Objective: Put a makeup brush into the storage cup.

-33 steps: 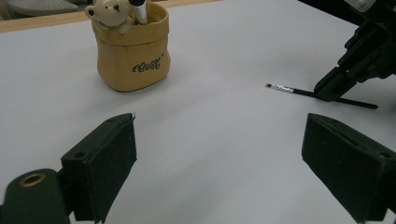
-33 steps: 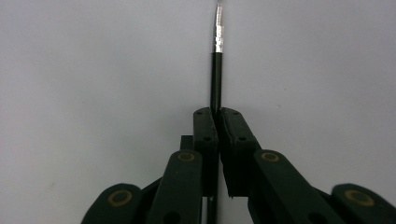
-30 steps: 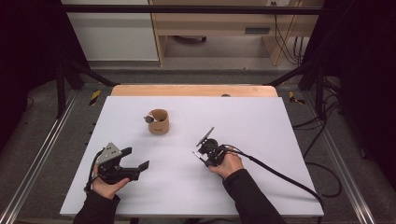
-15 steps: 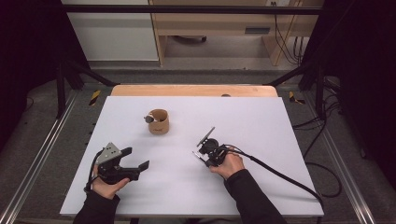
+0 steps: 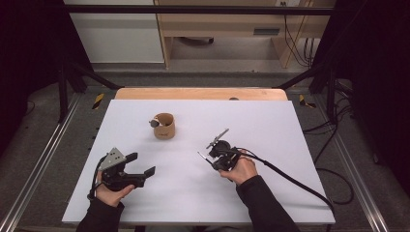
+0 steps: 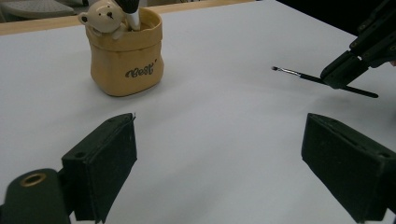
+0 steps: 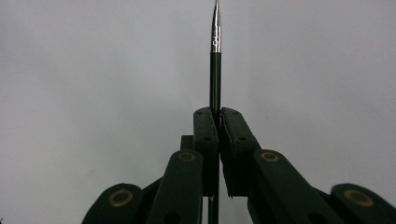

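Observation:
A tan pouch-shaped holder [image 5: 164,126] [image 6: 125,60] stands upright on the white table [image 5: 290,125], toward the far left of centre. It has a small bear figure [image 6: 102,18] on its rim and a brush [image 6: 128,9] standing inside. My right gripper [image 5: 212,155] [image 7: 218,112] hovers just above the middle of the table. It is shut on a thin black brush [image 7: 215,70] [image 6: 299,74], whose silver ferrule and fine tip stick out past the jaws. My left gripper [image 5: 141,163] [image 6: 219,135] is at the near left, open and wide, with nothing between its jaws.
A wooden strip [image 5: 200,93] borders the table's far edge. The right gripper's cable [image 5: 295,181] trails off to the near right. Metal rails [image 5: 34,169] run along both sides, and a cabinet and shelf stand beyond the table.
My right gripper has lifted slightly off the table with the thin brush in its jaws. The left gripper and the holder have stayed where they were.

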Motion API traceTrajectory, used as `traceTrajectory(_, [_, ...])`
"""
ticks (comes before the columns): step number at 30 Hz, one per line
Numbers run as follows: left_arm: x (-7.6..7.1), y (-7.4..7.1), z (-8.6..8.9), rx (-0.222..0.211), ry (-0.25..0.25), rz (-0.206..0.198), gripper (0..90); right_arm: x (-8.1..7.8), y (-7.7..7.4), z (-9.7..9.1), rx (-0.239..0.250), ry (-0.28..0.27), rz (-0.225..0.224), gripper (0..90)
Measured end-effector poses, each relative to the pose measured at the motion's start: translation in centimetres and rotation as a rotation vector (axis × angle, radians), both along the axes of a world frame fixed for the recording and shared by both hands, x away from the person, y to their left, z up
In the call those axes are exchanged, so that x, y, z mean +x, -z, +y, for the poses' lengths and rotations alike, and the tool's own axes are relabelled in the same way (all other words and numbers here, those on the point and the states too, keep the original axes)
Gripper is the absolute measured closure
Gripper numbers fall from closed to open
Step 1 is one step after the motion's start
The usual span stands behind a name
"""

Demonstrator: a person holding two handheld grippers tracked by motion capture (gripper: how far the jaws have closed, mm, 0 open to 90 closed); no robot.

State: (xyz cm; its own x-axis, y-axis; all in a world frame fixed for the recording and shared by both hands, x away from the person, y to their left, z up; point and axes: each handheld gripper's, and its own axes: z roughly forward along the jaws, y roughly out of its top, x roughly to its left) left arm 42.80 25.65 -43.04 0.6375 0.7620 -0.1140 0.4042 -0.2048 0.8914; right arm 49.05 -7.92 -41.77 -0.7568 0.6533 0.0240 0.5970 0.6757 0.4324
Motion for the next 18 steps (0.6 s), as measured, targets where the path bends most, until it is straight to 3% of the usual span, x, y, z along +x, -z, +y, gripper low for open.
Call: traceTrajectory(18, [-0.3, -0.5, -0.4, -0.043, 0.015, -0.003, 10.0, -1.7, -1.7, -1.3, 0.182, -0.018, -0.096, 85.7])
